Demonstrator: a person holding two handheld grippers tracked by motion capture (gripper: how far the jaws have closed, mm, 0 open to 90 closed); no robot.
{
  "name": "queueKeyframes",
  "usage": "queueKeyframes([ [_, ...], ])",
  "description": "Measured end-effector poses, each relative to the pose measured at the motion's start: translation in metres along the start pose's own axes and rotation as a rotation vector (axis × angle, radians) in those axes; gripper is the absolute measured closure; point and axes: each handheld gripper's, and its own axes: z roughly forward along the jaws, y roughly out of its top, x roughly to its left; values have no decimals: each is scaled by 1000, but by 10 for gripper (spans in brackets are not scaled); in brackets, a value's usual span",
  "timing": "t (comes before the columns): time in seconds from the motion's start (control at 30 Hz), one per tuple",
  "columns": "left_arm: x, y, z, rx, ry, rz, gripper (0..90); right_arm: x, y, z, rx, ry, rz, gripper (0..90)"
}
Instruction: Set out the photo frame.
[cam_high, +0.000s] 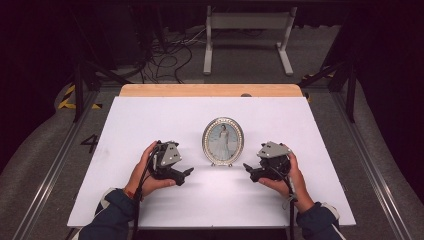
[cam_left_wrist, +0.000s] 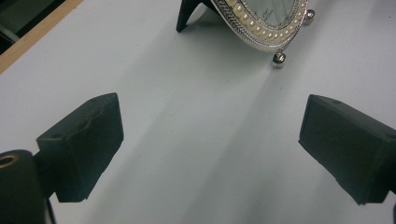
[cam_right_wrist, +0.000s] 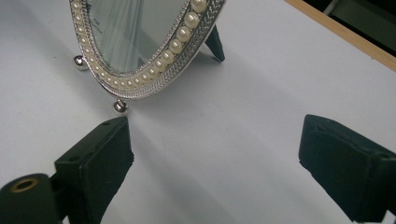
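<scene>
An oval silver picture frame (cam_high: 223, 141) with a pearl rim stands upright at the middle of the white table top (cam_high: 150, 120), on small ball feet and a black back prop. My left gripper (cam_high: 188, 172) rests on the table to its left, jaws wide apart and empty, pointing at the frame's base. In the left gripper view the frame (cam_left_wrist: 261, 21) shows at the top, well beyond the gripper (cam_left_wrist: 210, 149). My right gripper (cam_high: 247, 168) sits to the frame's right, open. In the right gripper view the frame (cam_right_wrist: 144, 42) stands just beyond that gripper (cam_right_wrist: 215, 158), one ball foot near its left jaw.
The white board lies on a wooden table whose far edge (cam_high: 210, 90) shows as a strip. Beyond it are floor cables (cam_high: 170, 55) and a white stand (cam_high: 247, 35). Metal rails run along both sides of the table.
</scene>
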Motion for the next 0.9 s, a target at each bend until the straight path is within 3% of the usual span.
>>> queueKeyframes([
  [0.27, -1, -8, -8, 7, 17, 15, 68, -2, -5, -3, 5, -6, -3, 98],
  [0.9, 4, -41, -33, 30, 49, -13, 68, -8, -18, -16, 10, -26, 5, 95],
])
